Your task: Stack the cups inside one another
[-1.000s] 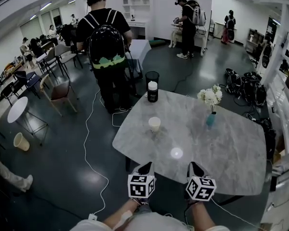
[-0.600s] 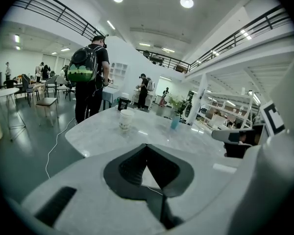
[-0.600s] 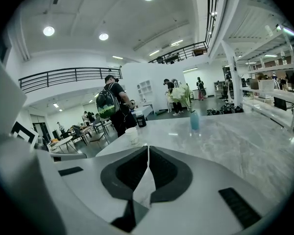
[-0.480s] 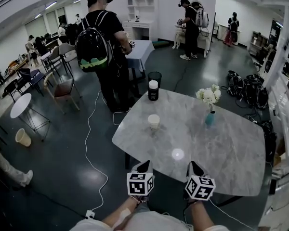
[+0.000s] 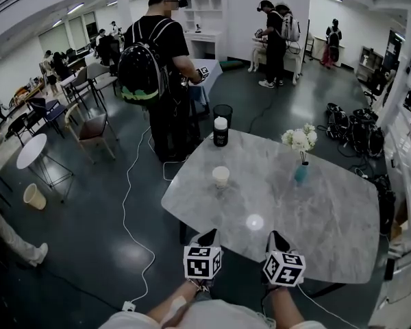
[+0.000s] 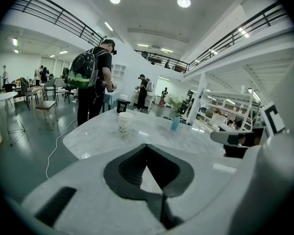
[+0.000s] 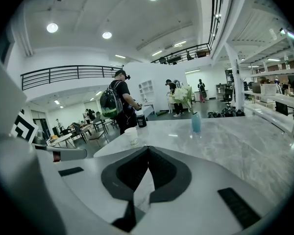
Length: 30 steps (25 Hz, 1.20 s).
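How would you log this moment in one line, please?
stage: no cup held | left hand-held gripper: shut, empty | right hand-held gripper: shut, empty | paper cup: upright on table, untouched

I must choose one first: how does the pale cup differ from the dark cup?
The pale cup is light all over and shorter; the dark cup is black, white-topped and taller. The pale cup stands well inside the table, the dark cup at its far edge. Both are upright.

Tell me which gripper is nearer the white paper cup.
Left. The left gripper points almost straight at the white paper cup, short of it; the right gripper is farther off, to the right.
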Each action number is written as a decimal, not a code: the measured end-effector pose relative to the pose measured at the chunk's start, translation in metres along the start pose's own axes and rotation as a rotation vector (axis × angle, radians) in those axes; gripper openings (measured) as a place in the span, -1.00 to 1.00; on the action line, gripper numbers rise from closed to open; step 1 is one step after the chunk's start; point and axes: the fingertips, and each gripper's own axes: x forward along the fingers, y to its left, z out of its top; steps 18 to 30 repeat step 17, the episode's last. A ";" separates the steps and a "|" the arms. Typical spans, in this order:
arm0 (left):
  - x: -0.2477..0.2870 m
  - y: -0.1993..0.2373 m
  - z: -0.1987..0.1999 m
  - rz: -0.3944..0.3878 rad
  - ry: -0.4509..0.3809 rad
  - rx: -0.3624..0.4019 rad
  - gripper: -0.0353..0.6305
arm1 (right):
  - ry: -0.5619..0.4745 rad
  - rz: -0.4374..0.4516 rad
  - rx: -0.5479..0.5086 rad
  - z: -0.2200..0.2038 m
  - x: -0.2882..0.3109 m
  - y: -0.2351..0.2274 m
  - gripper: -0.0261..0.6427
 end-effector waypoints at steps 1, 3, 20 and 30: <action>0.001 0.000 0.001 0.000 -0.002 0.002 -0.91 | 0.000 0.001 0.000 0.001 0.002 0.000 -0.90; 0.005 0.001 0.003 -0.002 -0.003 0.003 -0.91 | 0.000 0.001 -0.001 0.002 0.004 -0.001 -0.90; 0.018 -0.005 0.009 -0.024 0.005 0.012 -0.91 | 0.018 -0.010 -0.013 0.005 0.012 -0.009 -0.90; 0.018 -0.005 0.009 -0.024 0.005 0.012 -0.91 | 0.018 -0.010 -0.013 0.005 0.012 -0.009 -0.90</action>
